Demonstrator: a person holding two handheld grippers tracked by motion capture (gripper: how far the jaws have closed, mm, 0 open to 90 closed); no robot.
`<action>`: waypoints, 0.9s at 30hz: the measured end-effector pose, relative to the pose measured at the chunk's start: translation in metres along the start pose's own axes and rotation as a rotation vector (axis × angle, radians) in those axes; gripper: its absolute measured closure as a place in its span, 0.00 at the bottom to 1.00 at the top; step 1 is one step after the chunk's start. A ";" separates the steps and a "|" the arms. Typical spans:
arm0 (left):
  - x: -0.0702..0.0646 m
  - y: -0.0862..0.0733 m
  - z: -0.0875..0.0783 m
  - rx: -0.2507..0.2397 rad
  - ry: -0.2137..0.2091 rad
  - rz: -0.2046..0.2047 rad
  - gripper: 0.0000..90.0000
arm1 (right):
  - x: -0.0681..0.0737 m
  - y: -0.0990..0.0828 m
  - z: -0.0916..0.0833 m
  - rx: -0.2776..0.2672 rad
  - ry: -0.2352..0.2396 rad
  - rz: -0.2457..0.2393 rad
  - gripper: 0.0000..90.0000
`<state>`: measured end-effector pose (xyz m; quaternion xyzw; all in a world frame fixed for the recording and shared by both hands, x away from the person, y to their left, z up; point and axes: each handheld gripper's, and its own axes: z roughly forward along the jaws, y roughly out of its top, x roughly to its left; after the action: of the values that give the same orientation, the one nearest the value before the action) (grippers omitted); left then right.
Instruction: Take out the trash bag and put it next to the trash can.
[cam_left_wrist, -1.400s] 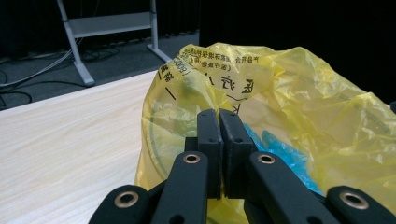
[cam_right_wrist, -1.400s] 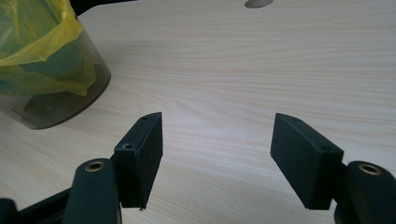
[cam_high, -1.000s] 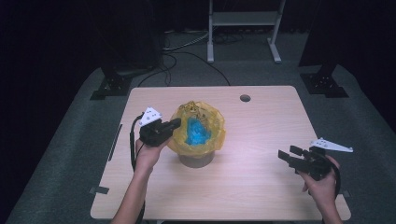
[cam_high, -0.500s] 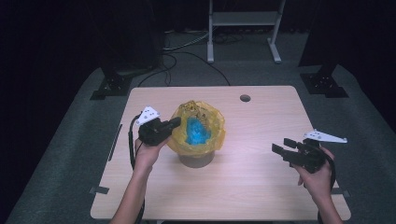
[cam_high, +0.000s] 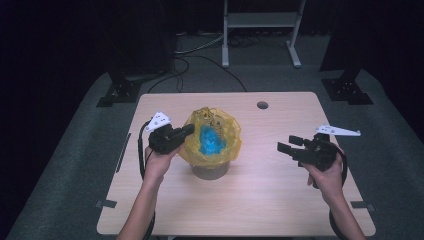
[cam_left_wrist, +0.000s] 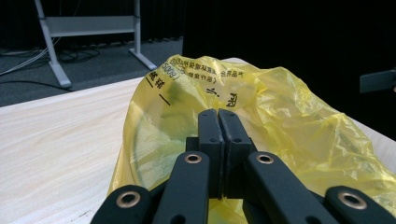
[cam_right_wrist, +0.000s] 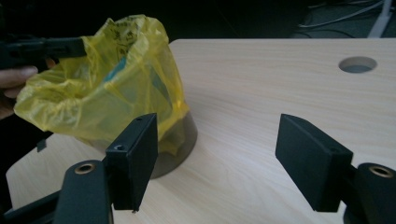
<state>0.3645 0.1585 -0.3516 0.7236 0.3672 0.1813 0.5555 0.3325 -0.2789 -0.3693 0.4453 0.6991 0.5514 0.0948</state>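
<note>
A yellow plastic bag lines a small grey container at the table's middle, and something blue lies inside it. My left gripper is shut on the bag's left rim; in the left gripper view the jaws meet with the yellow bag stretched behind them. My right gripper hovers to the right of the bag and points at it. Its jaws have just been opening and nothing is between them. The right gripper view shows the bag and container ahead.
The wooden table has a round hole near its far edge. A metal stand and cables sit on the floor beyond. Black stand bases flank the table's far corners.
My right gripper has risen and drifted left toward the bag, with its jaws a little wider. The left gripper and the bag have stayed put.
</note>
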 end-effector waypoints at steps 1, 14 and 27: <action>0.000 0.000 0.000 0.001 -0.001 0.000 0.99 | 0.001 0.003 0.003 -0.001 0.009 -0.003 0.32; -0.001 0.002 0.003 -0.003 -0.015 -0.007 0.99 | 0.024 0.032 0.050 0.031 0.150 -0.020 0.31; 0.000 0.002 0.000 -0.013 -0.022 -0.013 0.99 | 0.049 0.045 0.098 0.078 0.167 -0.068 0.34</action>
<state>0.3653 0.1586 -0.3499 0.7195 0.3644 0.1721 0.5656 0.3888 -0.1763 -0.3499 0.3773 0.7402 0.5553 0.0374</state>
